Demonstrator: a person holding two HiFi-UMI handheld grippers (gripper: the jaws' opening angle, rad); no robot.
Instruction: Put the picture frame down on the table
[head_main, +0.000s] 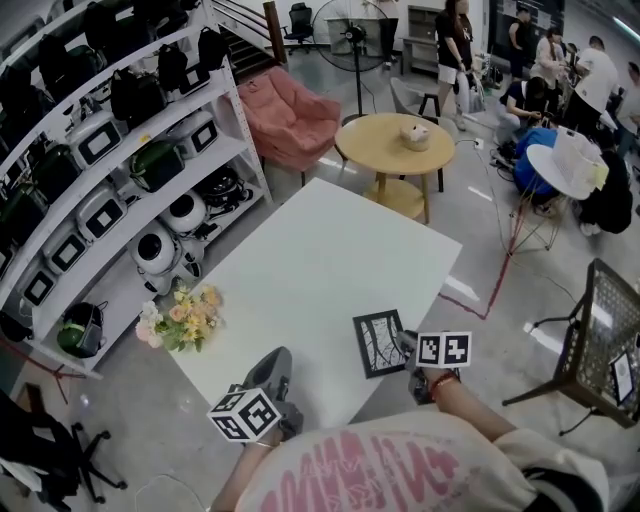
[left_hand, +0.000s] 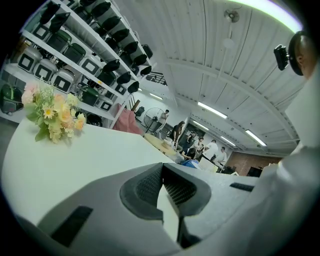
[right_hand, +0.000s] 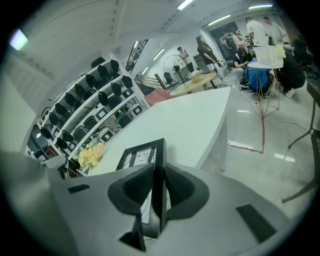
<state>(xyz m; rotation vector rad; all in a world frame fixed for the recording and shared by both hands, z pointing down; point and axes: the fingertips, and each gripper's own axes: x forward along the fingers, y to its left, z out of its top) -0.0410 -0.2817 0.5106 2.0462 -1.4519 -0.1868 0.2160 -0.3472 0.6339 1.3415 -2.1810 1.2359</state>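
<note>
A black picture frame (head_main: 379, 342) with a black-and-white print lies near the front right edge of the white table (head_main: 320, 270). My right gripper (head_main: 404, 344) is shut on the frame's right border; in the right gripper view the frame (right_hand: 142, 156) runs out from between the two pads, its edge pinched in my right gripper (right_hand: 159, 186). My left gripper (head_main: 272, 372) rests at the table's front edge, left of the frame. In the left gripper view my left gripper (left_hand: 163, 186) has its pads meeting at the tips, with nothing between them.
A bunch of yellow and pink flowers (head_main: 180, 318) lies at the table's left corner, also seen as flowers (left_hand: 52, 112). Shelves of helmets and appliances (head_main: 110, 150) stand to the left. A round wooden table (head_main: 402, 145) and a pink chair (head_main: 288, 112) are beyond. A wire chair (head_main: 600, 335) stands right.
</note>
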